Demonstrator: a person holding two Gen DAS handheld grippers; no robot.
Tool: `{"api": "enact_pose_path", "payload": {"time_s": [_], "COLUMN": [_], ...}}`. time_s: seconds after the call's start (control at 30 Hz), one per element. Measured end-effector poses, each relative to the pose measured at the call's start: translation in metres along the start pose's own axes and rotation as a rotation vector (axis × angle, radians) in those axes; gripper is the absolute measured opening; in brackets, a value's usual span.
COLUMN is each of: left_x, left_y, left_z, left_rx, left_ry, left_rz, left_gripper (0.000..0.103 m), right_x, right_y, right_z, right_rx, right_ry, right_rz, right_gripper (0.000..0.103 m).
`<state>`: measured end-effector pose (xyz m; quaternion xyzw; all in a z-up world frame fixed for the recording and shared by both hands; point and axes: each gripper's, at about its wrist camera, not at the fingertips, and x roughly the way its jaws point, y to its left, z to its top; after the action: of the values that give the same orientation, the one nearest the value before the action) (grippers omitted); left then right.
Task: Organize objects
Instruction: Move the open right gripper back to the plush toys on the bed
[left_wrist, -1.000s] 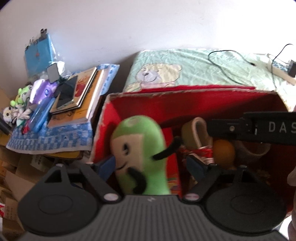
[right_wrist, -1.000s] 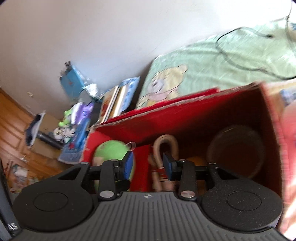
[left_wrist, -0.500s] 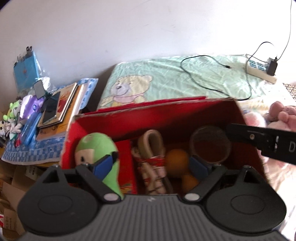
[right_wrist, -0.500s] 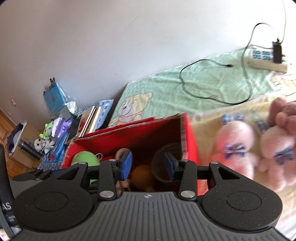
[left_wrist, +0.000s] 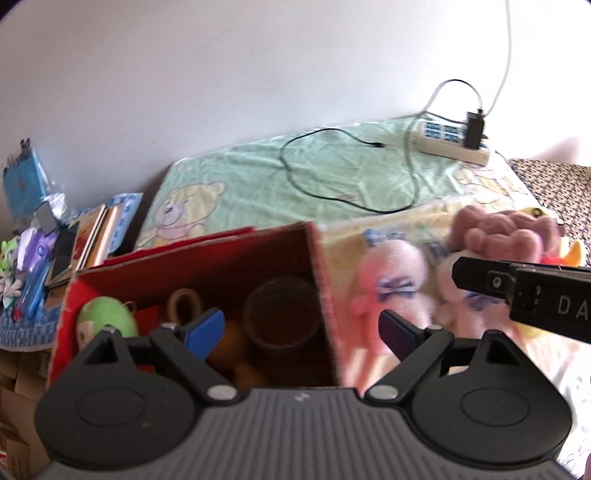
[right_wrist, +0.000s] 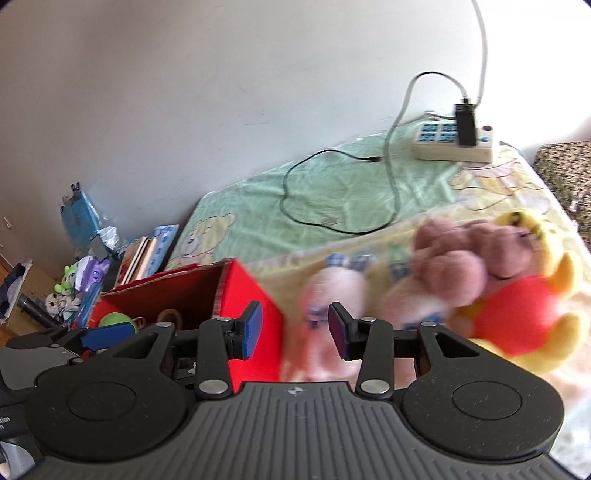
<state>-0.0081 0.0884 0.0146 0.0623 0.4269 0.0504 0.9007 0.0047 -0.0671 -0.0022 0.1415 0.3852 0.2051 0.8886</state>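
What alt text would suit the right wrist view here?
The open, empty right gripper points at a blurred pink plush on the bed, beside a red box of toys. A yellow bear in a red shirt lies to the right.

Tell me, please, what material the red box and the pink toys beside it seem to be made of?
Red box: looks like cardboard, matte red faces, its raw brown cut edge shows along the rim. Pink toys: probably soft plush fabric, with fuzzy outlines and blue bows, though motion blur hides detail.

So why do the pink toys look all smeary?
Motion blur: in the right wrist view the pink toys and box edge smear, while the power strip stays sharp; in the left wrist view the toys blur too. Both views bend at the edges.
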Motion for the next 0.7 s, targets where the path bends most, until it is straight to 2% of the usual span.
{"api": "enact_pose_path", "payload": {"time_s": [0.27,0.5,0.57,0.7], "left_x": [0.000,0.008,0.010,0.017], "left_y": [-0.062,-0.094,-0.100,-0.108], "left_z": [0.000,-0.002,-0.004,-0.008], "left_rx": [0.049,0.057,0.050,0.027], "left_ry": [0.021,0.065,0.075,0.102], "left_rz": [-0.014,-0.031,-0.053,-0.145], "left_gripper": [0.091,0.091,0.091,0.092], "right_x": [-0.018,-0.027,-0.028,-0.032], "right_y": [-0.046,-0.080,-0.088,-0.105], "right_z": [-0.001,-0.004,-0.005,-0.006], "right_rx": [0.017,0.051,0.057,0.073], "right_ry": [0.015,0.042,0.050,0.056], "right_rz": [-0.025,-0.041,-0.045,-0.055], "right_gripper": [0.043,0.043,0.043,0.044]}}
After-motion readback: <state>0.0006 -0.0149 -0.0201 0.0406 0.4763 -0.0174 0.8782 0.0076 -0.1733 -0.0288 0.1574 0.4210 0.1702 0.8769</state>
